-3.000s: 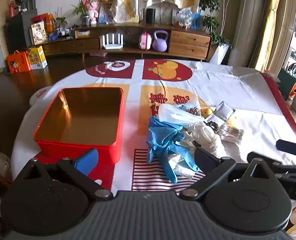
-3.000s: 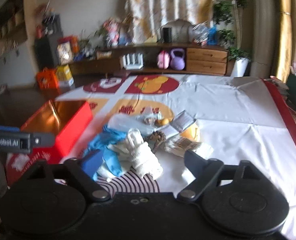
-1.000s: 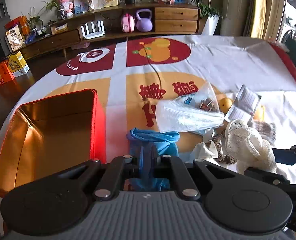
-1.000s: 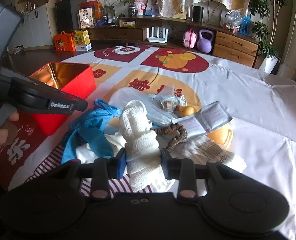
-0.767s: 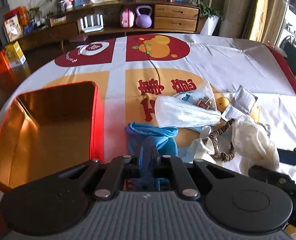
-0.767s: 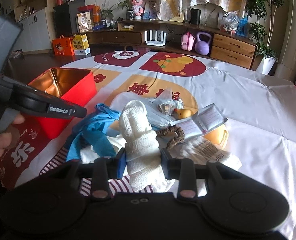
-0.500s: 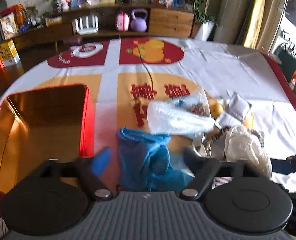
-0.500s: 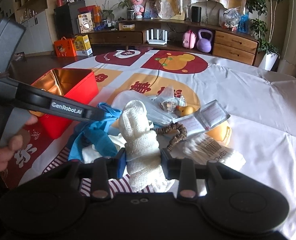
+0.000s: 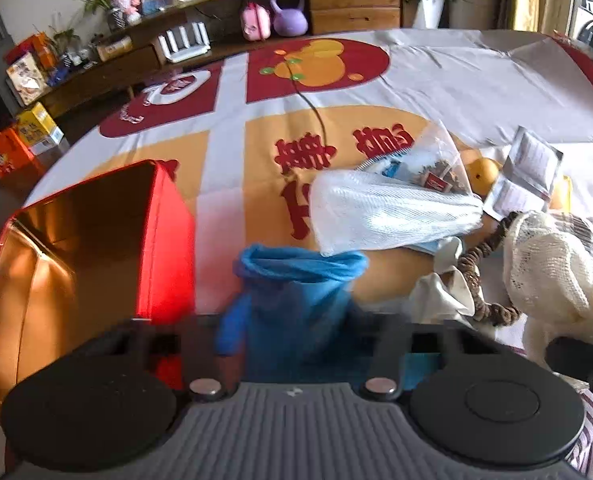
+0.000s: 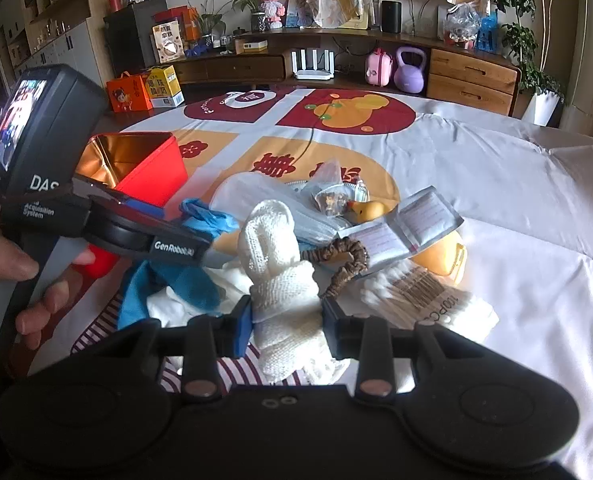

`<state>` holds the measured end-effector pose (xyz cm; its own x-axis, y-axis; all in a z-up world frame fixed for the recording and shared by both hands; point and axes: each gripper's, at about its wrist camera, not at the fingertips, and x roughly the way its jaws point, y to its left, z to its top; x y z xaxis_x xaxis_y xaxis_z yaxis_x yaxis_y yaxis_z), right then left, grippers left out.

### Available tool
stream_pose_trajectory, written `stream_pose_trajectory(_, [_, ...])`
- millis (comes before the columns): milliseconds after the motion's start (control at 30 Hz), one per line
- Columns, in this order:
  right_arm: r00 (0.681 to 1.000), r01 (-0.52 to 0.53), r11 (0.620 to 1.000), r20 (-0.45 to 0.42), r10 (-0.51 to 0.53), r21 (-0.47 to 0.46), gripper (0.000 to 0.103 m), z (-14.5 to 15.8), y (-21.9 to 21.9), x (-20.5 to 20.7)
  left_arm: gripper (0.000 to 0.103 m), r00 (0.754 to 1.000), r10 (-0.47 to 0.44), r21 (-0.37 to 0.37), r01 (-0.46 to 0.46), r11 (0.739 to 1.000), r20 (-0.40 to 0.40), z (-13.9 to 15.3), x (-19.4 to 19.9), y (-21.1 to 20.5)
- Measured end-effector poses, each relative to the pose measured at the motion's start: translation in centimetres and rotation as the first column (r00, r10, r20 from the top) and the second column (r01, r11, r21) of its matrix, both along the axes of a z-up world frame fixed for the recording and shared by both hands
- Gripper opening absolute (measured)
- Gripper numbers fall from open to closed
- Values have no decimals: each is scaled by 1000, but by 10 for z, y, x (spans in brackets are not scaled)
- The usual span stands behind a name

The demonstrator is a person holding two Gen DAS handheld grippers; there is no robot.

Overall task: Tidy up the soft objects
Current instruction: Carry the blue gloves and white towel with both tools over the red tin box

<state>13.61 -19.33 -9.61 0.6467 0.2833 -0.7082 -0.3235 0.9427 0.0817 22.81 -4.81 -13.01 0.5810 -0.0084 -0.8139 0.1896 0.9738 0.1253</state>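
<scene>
A crumpled blue glove lies on the printed tablecloth just right of the open red tin. My left gripper is low over it, its blurred jaws closing with the glove bunched between them. In the right wrist view a hand holds that left gripper over the blue glove, beside the red tin. My right gripper is shut on a cream knitted cloth, which stands up between its pads. The cream cloth also shows at the right of the left wrist view.
A white mesh bag, a clear bag of sachets, a brown scrunchie, a foil leaflet packet, a yellow duck and a pack of cotton swabs crowd the pile. A sideboard stands beyond the table.
The left gripper let go of the blue glove, spread wide, dropped lower over it and is narrowing around it again. The right gripper stays still on the cream cloth.
</scene>
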Motion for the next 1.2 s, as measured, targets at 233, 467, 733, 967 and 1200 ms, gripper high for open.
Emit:
stream_pose_trajectory(233, [1000, 4, 1000, 7, -4, -1, 35, 2, 0, -2, 5, 999, -9, -15, 9, 1000, 32, 8, -11, 2])
stream_pose_trajectory(467, [1000, 4, 1000, 23, -4, 2, 35, 14, 3, -10, 4, 998, 46, -130, -40, 991, 40, 36, -22, 27])
stream_pose_trajectory(733, [1000, -11, 999, 27, 10, 30, 35, 39, 15, -16, 4, 997, 44, -156, -33, 987, 69, 80, -45, 44])
stream_pose_trajectory(967, [999, -42, 998, 7, 42, 50, 35, 64, 40, -7, 4, 993, 79, -178, -62, 982, 90, 111, -51, 72])
stream_pose_trajectory(1200, [994, -111, 993, 5, 111, 38, 36, 83, 83, 2, 4, 985, 129, -175, -107, 979, 116, 125, -50, 110])
